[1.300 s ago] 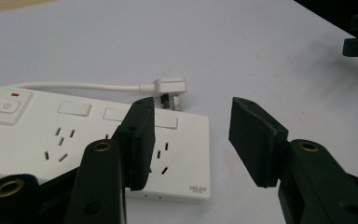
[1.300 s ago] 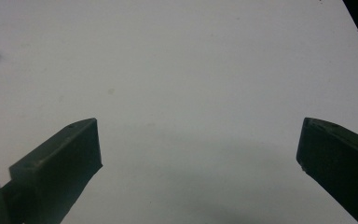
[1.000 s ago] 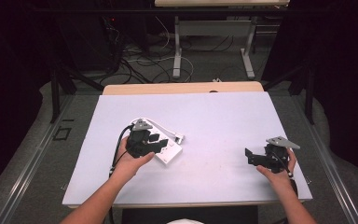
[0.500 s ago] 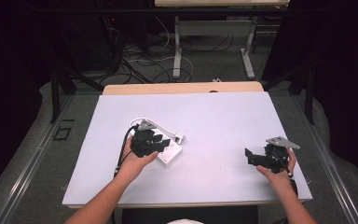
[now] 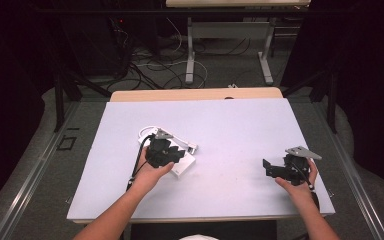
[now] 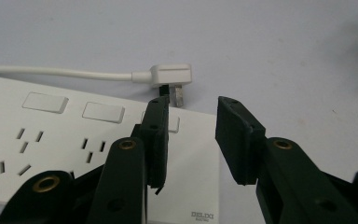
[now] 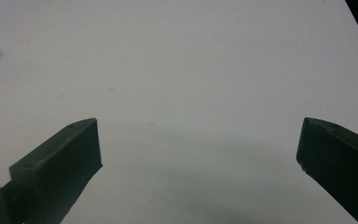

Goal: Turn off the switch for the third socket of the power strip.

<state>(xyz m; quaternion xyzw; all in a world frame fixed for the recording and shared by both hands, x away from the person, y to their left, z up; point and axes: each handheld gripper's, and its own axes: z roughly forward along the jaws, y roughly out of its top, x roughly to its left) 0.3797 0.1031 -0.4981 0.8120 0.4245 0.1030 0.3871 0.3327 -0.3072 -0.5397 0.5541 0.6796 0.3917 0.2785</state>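
1. Lying just past the tips of the left gripper [image 6: 191, 135], the white plug [image 6: 170, 74] rests flat on the table [image 5: 240, 125], touching or just beside the far edge of the power strip [image 6: 51, 140]; its prongs point back toward the jaws.
2. The left jaws stand apart with nothing between them, hovering over the end of the power strip. The plug sits slightly to the side of the gap, nearer the left-hand jaw.
3. To do the step well, shift the gap sideways until the plug body is centred between the jaws, then advance and close on its flat sides, not on the prongs or the cord [image 6: 60, 72].
4. Keep the lower jaw edges from dragging on the power strip; lifting slightly before advancing should prevent it from sliding.
5. The cord runs away from the left-hand jaw along the strip's edge; expect it to tug when the plug is lifted.
6. The right gripper [image 7: 198, 149] has its jaws wide apart, empty, over bare table well away from the plug.
7. Open surface lies beyond and beside both grippers; the right gripper sits near the table's edge.
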